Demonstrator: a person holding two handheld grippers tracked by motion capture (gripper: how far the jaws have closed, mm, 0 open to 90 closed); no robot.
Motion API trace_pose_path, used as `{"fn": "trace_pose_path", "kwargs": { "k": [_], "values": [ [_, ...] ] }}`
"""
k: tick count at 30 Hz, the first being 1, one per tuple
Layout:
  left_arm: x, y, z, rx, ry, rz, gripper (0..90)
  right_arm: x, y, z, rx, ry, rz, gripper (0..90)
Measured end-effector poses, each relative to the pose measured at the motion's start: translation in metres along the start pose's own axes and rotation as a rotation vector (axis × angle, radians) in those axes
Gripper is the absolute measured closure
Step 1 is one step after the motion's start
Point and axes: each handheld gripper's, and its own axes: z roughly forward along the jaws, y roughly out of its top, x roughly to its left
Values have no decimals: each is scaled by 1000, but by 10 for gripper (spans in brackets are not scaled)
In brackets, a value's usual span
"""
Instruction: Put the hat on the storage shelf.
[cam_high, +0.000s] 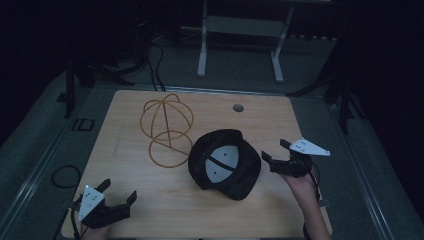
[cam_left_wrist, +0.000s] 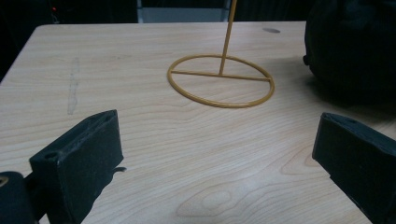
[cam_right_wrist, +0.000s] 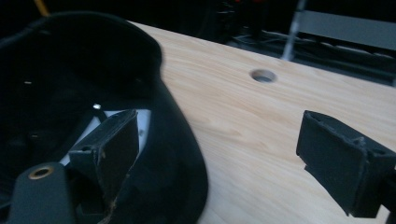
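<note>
A black cap (cam_high: 245, 172) lies upside down on the wooden table (cam_high: 165, 200), its pale lining facing up. Left of it stands a yellow wire hat stand (cam_high: 168, 132) with a round base ring. My right gripper (cam_high: 275, 150) hovers at the cap's right edge, jaws open. In the right gripper view the cap (cam_right_wrist: 70, 70) has its rim between the right gripper (cam_right_wrist: 219, 133) jaws, with no pad pressing on it. My left gripper (cam_high: 119, 190) rests open near the table's front left corner. In its own view the left gripper (cam_left_wrist: 219, 126) faces the stand's ring (cam_left_wrist: 219, 73) and the cap (cam_left_wrist: 350, 42).
A round cable hole (cam_high: 238, 107) sits near the table's far edge, also in the right gripper view (cam_right_wrist: 263, 75). Beyond the table stand a white desk frame (cam_high: 202, 45) and dark tripod legs. Cables lie on the grey floor at left.
</note>
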Motion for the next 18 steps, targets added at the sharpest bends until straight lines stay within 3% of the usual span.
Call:
{"fn": "trace_pose_path", "kwargs": {
  "k": [7, 18],
  "values": [
    [-7, 0, 2, 14, -21, 47, 16, 14, 15, 27, 39, 89, -50, 138],
    [-5, -1, 1, 12, -37, 30, 17, 32, 32, 75, 112, 125, -163, 270]
  ]
}}
